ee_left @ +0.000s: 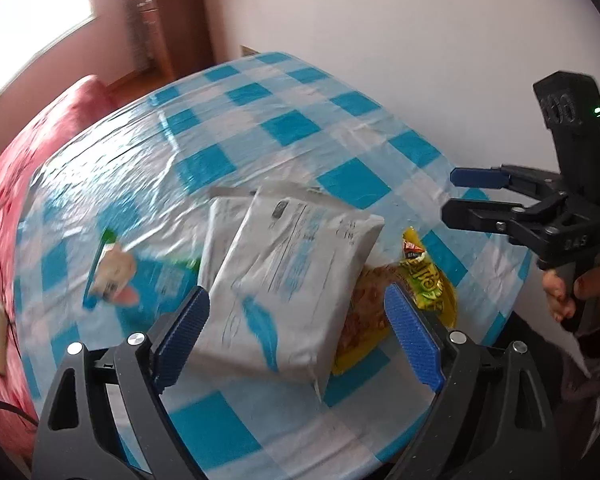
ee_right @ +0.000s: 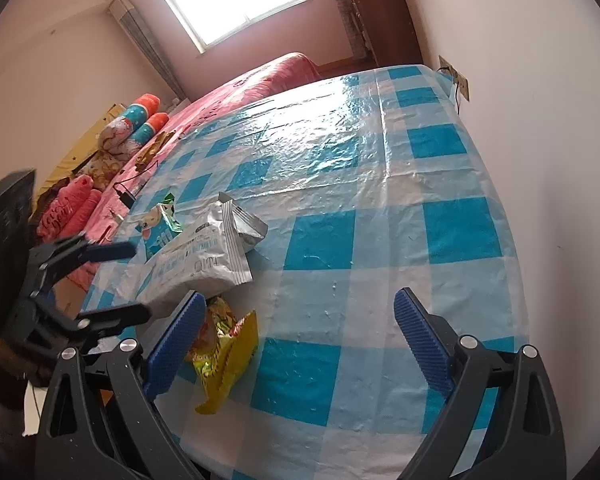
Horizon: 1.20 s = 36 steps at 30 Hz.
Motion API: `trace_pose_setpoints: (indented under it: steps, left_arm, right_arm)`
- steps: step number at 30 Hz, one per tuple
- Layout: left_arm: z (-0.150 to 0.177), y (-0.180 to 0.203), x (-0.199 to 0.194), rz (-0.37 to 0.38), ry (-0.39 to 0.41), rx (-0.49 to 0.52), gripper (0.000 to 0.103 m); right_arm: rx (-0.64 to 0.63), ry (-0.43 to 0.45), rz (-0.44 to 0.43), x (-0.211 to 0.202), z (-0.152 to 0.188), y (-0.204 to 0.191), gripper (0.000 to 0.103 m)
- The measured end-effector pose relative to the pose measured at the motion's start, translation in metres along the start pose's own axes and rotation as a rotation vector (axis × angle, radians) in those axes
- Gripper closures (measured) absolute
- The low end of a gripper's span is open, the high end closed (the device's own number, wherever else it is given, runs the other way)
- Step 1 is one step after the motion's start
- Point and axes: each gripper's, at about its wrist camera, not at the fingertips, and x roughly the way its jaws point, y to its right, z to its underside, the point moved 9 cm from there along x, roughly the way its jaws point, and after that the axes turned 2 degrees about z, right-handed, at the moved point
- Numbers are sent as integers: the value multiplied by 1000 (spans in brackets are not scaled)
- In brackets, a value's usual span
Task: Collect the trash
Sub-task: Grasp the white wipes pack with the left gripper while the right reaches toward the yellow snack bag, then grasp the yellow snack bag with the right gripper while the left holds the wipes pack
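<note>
Three wrappers lying on the blue-and-white checked tablecloth [ee_right: 380, 168], near the table's close edge: a white pouch [ee_left: 284, 280] on top, a yellow snack bag [ee_left: 428, 280] partly under it, and a blue-and-green cartoon wrapper [ee_left: 116, 276] off to one side. No bin or sack anywhere in either view.

Judged as the approach, with nothing picked up yet. Left gripper [ee_left: 296, 320] spread wide, empty, hovering over the white pouch with a blue pad on either side of it. Right gripper [ee_right: 296, 348] likewise splayed and empty, poised above bare cloth just beside the yellow snack bag; also visible from the left wrist view at the table's edge, gripped by a hand [ee_left: 572, 288].

Next move probably calls for lowering the left gripper onto the white pouch, closing on one edge, since thin slack film tends to slide under the pads.

Hard to read: print on the pouch, blurred by motion. Yellow bag half covered, its full extent unknown. Pink bedspread [ee_right: 260, 76] behind, cluttered with rolled bedding, unclear in detail.
</note>
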Motion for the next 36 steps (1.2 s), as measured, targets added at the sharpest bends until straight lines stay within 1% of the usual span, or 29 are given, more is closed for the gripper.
trace_pose_setpoints:
  steps: [3, 6, 8, 12, 15, 20, 24, 28, 30, 33, 35, 36]
  left_arm:
    - [-7, -1, 12, 16, -40, 39, 13]
    - [-11, -8, 27, 11, -87, 51, 13]
    - [-11, -10, 34, 36, -107, 47, 13]
    - [-9, -12, 41, 62, -126, 34, 13]
    - [-6, -11, 49, 60, -136, 40, 13]
    - [-8, -12, 50, 50, -98, 28, 13]
    - [-7, -16, 47, 25, -67, 5, 20]
    - [-7, -19, 44, 15, -36, -34, 24]
    - [-7, -21, 41, 7, -21, -51, 29]
    - [-5, -26, 35, 15, 0, -97, 30]
    - [-4, -29, 31, 18, 16, -111, 30]
    - [-3, -30, 29, 16, 23, -118, 30]
  right_arm:
    - [3, -12, -25, 1, 4, 2, 9]
    - [10, -29, -54, 4, 8, 1, 9]
    - [3, -43, -75, 7, 13, -4, 9]
    - [-32, -70, -116, 12, 22, -17, 9]
    - [-54, -85, -148, 16, 27, -26, 9]
    - [-71, -111, -170, 22, 33, -35, 9]
    - [-77, -127, -186, 25, 39, -44, 9]
    - [-91, -119, -173, 29, 37, -46, 9]
    - [-92, -114, -178, 30, 37, -49, 9]
    - [-104, -98, -179, 30, 41, -55, 9]
    - [-108, -86, -180, 30, 43, -58, 9]
    - [-110, -78, -174, 30, 44, -60, 12]
